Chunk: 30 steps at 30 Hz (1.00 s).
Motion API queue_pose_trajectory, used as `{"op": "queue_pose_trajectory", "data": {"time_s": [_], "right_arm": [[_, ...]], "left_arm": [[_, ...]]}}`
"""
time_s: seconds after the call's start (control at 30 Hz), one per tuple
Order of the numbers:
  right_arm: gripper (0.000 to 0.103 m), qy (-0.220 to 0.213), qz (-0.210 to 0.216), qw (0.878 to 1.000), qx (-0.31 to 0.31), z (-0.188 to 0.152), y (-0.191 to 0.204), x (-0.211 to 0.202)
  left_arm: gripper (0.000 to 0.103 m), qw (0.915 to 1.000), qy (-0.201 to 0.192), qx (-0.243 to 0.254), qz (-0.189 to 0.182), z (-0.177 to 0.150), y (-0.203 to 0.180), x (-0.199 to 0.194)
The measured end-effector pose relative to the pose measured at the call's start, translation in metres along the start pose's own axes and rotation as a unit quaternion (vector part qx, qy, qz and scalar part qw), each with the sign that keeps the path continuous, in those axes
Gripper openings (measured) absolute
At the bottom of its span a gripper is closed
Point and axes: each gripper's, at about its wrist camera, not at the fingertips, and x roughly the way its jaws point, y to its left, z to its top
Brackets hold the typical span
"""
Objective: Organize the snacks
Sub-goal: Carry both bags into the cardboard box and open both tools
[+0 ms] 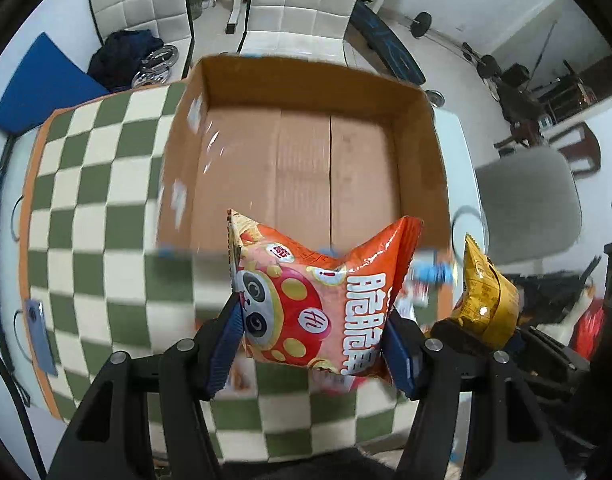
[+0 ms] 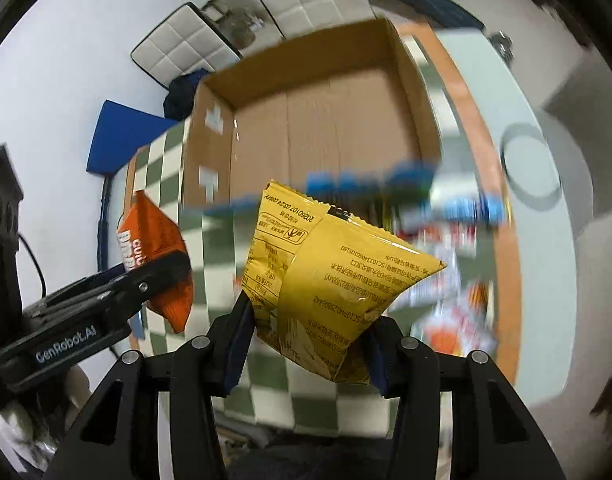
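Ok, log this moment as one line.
left gripper: shut on orange snack bag | right gripper: shut on yellow snack bag | cardboard box: open, nothing visible inside | both bags in the air, not yet in box

Two white quilted chairs [image 1: 137,0] stand at the desk's far side, dark clothing [image 1: 123,54] on the left one (dumbbells [image 1: 420,22] lie further back). A grey chair [image 1: 530,204] sits right.

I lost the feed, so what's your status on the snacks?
Left tongs shut on orange bag. Right tongs shut on yellow bag. Cardboard box ahead, open, nothing inside. Path clear.
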Motion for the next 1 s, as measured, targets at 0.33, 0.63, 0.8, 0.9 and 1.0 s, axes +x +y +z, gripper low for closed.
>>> {"op": "queue_pose_trajectory", "data": {"time_s": [0.33,0.63,0.8,0.9,1.0], "right_arm": [[0.051,0.035,-0.011,0.998,-0.052,0.164,-0.009,0.101],[0.051,0.082,-0.033,0.993,-0.078,0.226,-0.03,0.189],[0.051,0.093,-0.036,0.991,-0.089,0.239,-0.036,0.21],[0.053,0.101,-0.034,0.99,-0.097,0.245,-0.036,0.217],[0.076,0.104,-0.034,0.989,-0.1,0.249,-0.032,0.217]], "left_arm": [[0.061,0.9985,0.055,-0.003,-0.001,0.138,-0.001,0.097],[0.061,0.995,0.1,0.001,0.003,0.176,0.007,0.163],[0.063,0.9941,0.107,0.013,0.01,0.179,-0.002,0.171],[0.065,0.9939,0.107,0.022,0.019,0.183,-0.004,0.173],[0.073,0.9944,0.102,0.019,0.023,0.185,-0.001,0.169]]}}
